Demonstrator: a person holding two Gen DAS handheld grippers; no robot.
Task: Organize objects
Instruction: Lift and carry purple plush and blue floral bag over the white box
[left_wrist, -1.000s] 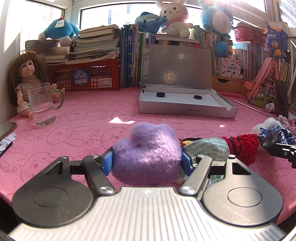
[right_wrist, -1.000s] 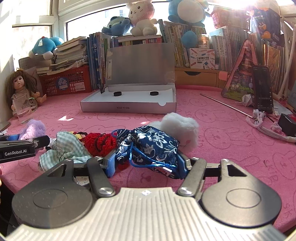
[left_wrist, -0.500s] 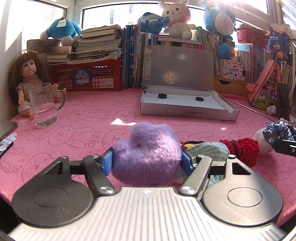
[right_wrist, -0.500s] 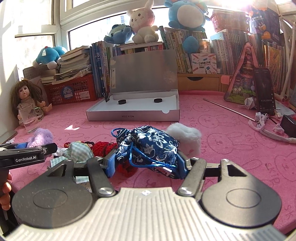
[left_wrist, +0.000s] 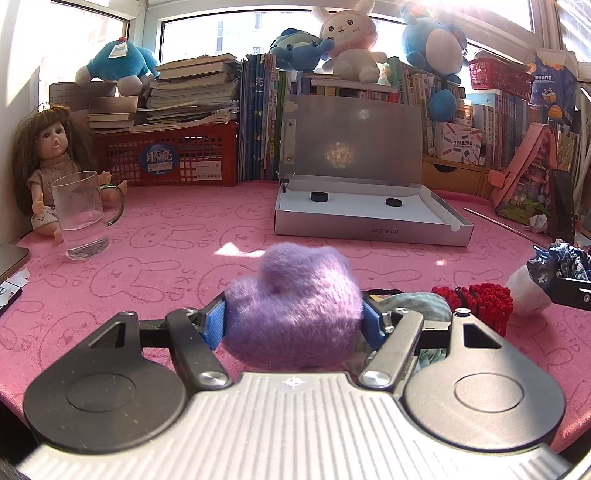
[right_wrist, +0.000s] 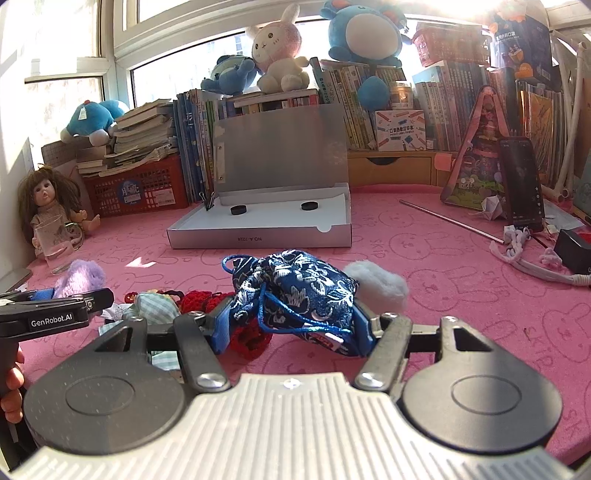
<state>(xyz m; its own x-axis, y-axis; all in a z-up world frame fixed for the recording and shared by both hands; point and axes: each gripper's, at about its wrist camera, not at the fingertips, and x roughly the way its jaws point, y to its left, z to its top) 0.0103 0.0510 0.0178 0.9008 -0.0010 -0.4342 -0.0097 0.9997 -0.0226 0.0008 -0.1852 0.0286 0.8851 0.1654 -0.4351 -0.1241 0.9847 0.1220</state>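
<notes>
1. Since a second ago, the dark blue floral drawstring pouch has risen off the pink rabbit-print table mat, and the fluffy white pom-pom behind it now shows more fully.
2. Near the mat's front edge, the left gripper is clamped on a fluffy purple plush ball.
3. Just right of it, the right gripper is clamped on the pouch.
4. Between them lie a checked green cloth and red crocheted yarn.
5. Toward the back edge sits an open silver cardboard box; a clear glass mug and a brown-haired doll occupy the back left corner.
</notes>
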